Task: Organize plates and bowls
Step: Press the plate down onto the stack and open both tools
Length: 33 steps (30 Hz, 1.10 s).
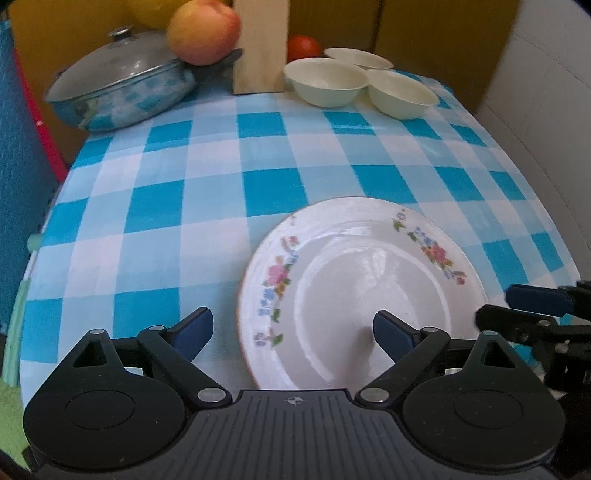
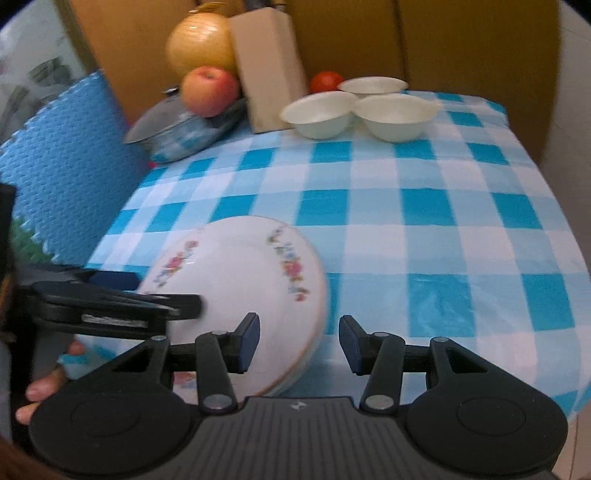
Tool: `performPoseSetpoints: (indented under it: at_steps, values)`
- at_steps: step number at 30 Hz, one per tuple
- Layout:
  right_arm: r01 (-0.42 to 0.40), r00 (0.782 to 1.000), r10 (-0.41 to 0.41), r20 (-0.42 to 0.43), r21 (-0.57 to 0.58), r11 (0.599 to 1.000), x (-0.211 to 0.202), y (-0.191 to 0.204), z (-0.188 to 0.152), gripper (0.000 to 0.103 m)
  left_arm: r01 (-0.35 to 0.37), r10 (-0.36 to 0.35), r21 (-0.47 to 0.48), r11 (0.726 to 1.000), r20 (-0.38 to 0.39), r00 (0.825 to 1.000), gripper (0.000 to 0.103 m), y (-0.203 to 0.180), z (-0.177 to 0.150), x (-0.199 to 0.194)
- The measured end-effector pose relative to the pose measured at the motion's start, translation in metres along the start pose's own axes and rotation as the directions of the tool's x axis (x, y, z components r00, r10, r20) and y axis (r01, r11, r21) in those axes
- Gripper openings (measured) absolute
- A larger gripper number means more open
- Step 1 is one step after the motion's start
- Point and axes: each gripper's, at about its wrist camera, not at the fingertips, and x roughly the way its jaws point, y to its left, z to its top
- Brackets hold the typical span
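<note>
A white floral plate (image 1: 369,280) lies near the front edge of the checked table. In the right wrist view the floral plate (image 2: 240,284) shows a second rim just under it. My left gripper (image 1: 293,332) is open, its right finger over the plate's near part and its left finger over the cloth. My right gripper (image 2: 300,343) is open too, astride the plate's right rim without touching it. Three white bowls (image 1: 325,81) (image 1: 402,92) (image 1: 358,57) sit together at the back right, seen again as the bowls (image 2: 317,112) in the right wrist view.
A lidded blue pot (image 1: 122,92) stands at the back left with an apple (image 1: 203,31) by it. A wooden knife block (image 1: 260,48) and a tomato (image 1: 303,47) are behind the bowls. Blue foam matting (image 2: 70,166) is left of the table. A person's hand (image 2: 48,384) holds the left gripper.
</note>
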Motion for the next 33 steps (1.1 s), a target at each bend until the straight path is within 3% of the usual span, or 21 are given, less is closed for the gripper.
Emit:
performPoseSetpoints:
  at_steps: [15,33]
  values:
    - [-0.087,0.990,0.094,-0.104,0.071,0.994,0.027,-0.004,-0.001,0.047,0.057,-0.057,0.015,0.998,-0.037,0.998,0.097,-0.006,0.000,0.009]
    - [-0.050,0.994,0.053,-0.099,0.038,0.998,0.042,0.004,0.025,0.050,0.004,-0.003,0.015,1.000,-0.017,1.000,0.089,-0.008,0.023,0.016]
